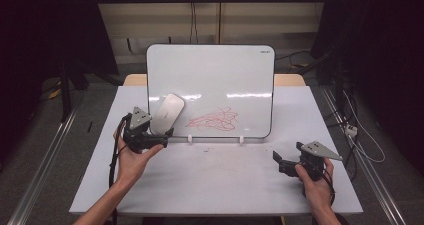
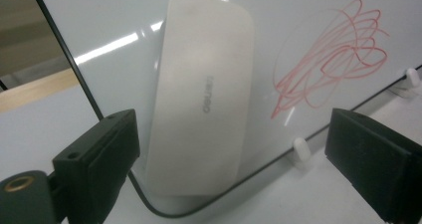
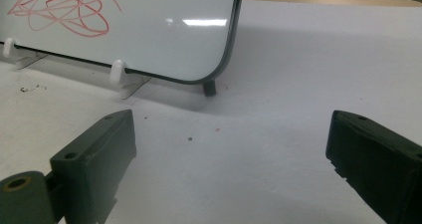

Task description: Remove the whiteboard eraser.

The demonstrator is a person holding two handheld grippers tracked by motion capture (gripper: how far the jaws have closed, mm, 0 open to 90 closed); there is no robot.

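Note:
A white-framed whiteboard (image 1: 225, 75) stands tilted back at the middle of the white table (image 1: 215, 185). A red scribble (image 1: 212, 119) marks its lower middle. A white oblong eraser (image 1: 167, 113) lies against the board's lower left. My left gripper (image 1: 165, 136) is open just below that eraser. In the left gripper view the eraser (image 2: 204, 99) rises between the wide-apart jaws of that gripper (image 2: 231, 129), touching neither, with the scribble (image 2: 333, 59) to its right. My right gripper (image 1: 279, 163) is open over bare table at the right front; in its own view the right gripper (image 3: 231, 129) faces the board's lower corner (image 3: 219, 69).
Two small white clips (image 1: 190, 138) (image 1: 241, 139) hold the board's bottom edge. Dark specks (image 1: 207, 149) lie on the table in front of it. A wooden surface (image 1: 290, 79) shows behind the board. Cables (image 1: 357, 135) run on the floor to the right.

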